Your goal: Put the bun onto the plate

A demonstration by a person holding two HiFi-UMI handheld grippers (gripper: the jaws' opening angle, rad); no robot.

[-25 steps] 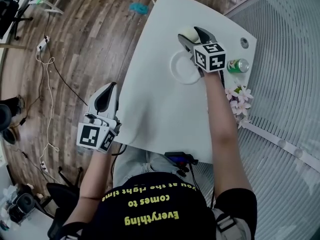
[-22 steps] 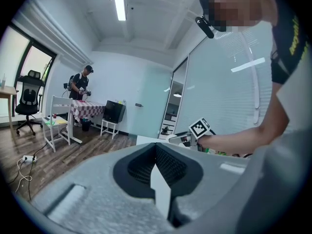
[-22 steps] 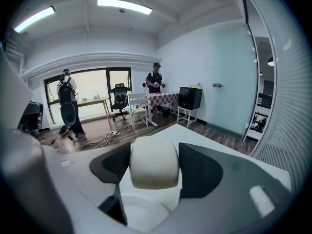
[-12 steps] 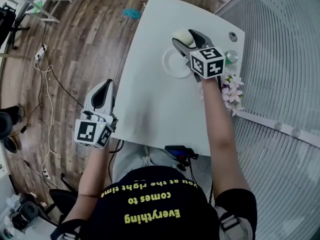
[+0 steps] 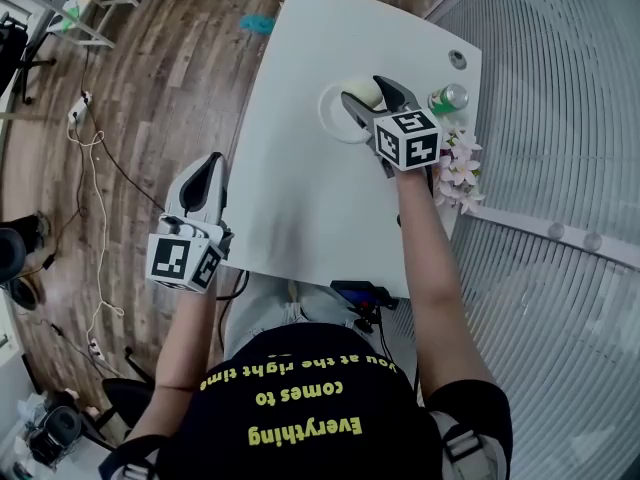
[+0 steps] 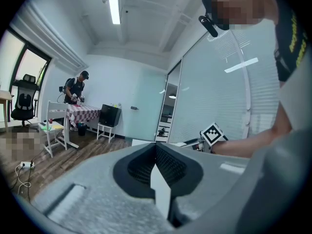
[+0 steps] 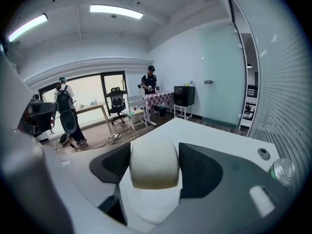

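Observation:
A pale round bun (image 5: 369,93) sits between the pads of my right gripper (image 5: 364,89), which is shut on it. It hangs over the right part of the white plate (image 5: 332,118) on the white table (image 5: 300,198). In the right gripper view the bun (image 7: 154,162) fills the gap of the right gripper (image 7: 157,156), with the plate (image 7: 146,211) right beneath it. My left gripper (image 5: 213,160) hovers off the table's left edge over the wooden floor. In its own view the left gripper (image 6: 156,152) is shut, with nothing between the dark pads.
A green can (image 5: 447,98) and a spray of pink flowers (image 5: 458,168) lie along the table's right edge, beside the right forearm. A round grommet (image 5: 457,60) is at the far right corner. A ribbed glass wall runs along the right. Cables trail on the floor at left.
My right gripper has carried the bun from beyond the plate's far rim to over the plate. The left gripper has shifted only slightly.

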